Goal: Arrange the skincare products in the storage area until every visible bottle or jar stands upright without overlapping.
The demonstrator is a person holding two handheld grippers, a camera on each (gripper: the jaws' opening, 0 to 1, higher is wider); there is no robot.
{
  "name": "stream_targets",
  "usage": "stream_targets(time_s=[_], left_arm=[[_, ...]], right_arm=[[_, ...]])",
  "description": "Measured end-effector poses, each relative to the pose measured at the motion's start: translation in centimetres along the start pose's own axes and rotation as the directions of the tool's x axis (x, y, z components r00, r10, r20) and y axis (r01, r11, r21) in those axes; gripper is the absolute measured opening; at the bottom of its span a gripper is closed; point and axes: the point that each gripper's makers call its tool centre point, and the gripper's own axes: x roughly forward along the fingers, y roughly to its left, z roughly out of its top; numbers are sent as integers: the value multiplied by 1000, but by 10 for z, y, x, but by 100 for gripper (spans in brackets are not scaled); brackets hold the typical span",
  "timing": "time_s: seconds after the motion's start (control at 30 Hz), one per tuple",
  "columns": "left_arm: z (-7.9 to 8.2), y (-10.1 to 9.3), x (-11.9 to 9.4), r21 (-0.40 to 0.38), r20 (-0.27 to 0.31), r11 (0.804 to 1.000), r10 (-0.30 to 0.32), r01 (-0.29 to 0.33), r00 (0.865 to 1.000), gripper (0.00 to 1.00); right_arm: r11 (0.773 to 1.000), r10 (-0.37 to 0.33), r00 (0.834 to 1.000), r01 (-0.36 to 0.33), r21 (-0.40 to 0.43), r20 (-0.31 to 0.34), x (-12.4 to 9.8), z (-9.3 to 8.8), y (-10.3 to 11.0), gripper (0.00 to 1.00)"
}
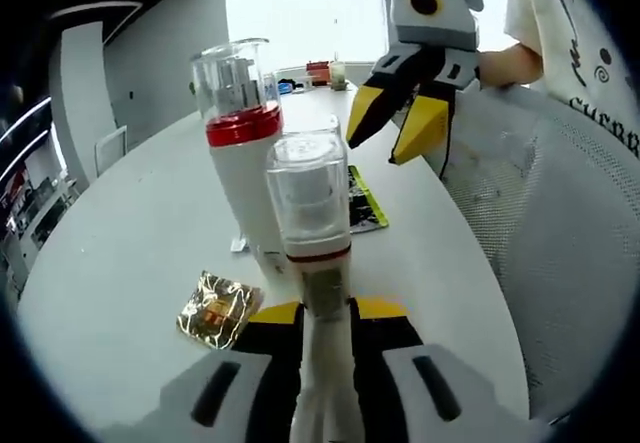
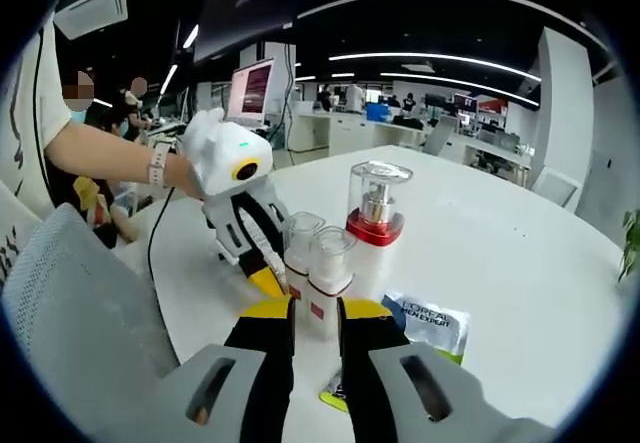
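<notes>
**Both grippers on slim bottles, table centre**

Left gripper (image 1: 325, 313): jaws closed on a slim bottle (image 1: 310, 213), clear cap, held upright. Tall bottle (image 1: 243, 153) with red collar stands just behind it; foil sachet (image 1: 215, 308) lies to its left. Right gripper (image 2: 315, 313): jaws nearly closed around a second bottle (image 2: 325, 283), contact unclear. L'Oréal sachet (image 2: 428, 325) lies right on the table (image 2: 520, 263).

Clear glossy plastic caps top the white bottles (image 1: 318, 253), beside a crinkled gold foil sachet (image 1: 215, 308) on the smooth matt table (image 1: 130, 253).
</notes>
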Motion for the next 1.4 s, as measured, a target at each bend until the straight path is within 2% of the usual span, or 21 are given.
stream_targets(time_s=[0.23, 0.33, 0.43, 0.57, 0.8, 0.9, 1.0, 1.1, 1.2, 1.4], left_arm=[[-2, 2, 0, -1, -1, 1000, -6, 6, 1000, 15], [-4, 5, 1, -10, -3, 1000, 11, -11, 1000, 16], [-2, 7, -1, -37, 16, 999, 18, -18, 1000, 16], [3, 7, -2, -33, 23, 999, 20, -19, 1000, 18], [4, 8, -11, -61, 16, 996, 61, -60, 998, 22], [2, 9, -17, -82, -21, 991, 103, -104, 994, 26], [7, 8, -25, -124, 0, 984, 128, -127, 992, 28], [10, 8, -32, -132, -15, 976, 172, -173, 985, 33], [15, 5, -37, -154, -3, 971, 184, -182, 983, 43], [27, -1, -53, -181, -10, 955, 238, -236, 971, 46]], right_arm=[[1000, 0, 1000, 0, -2, 2, 0, 0, 0, 17], [1000, 3, 1000, -3, 2, 6, 0, 1, 1, 18], [1000, 1, 1000, -1, -1, 5, -1, 1, 1, 18], [1000, 0, 1000, 0, -3, 2, -1, 1, 1, 19], [1000, -5, 1000, 5, -15, 8, -3, 7, 0, 22], [1000, 0, 1000, 0, -8, 8, -3, 9, 1, 26], [1000, -5, 1000, 5, -7, 8, -4, 10, 0, 30], [1000, -7, 1000, 7, -14, -3, -6, 12, 2, 36], [1000, -3, 1000, 3, -16, -12, -8, 14, 5, 40], [1000, -12, 999, 11, -17, -44, -13, 14, 5, 50]])
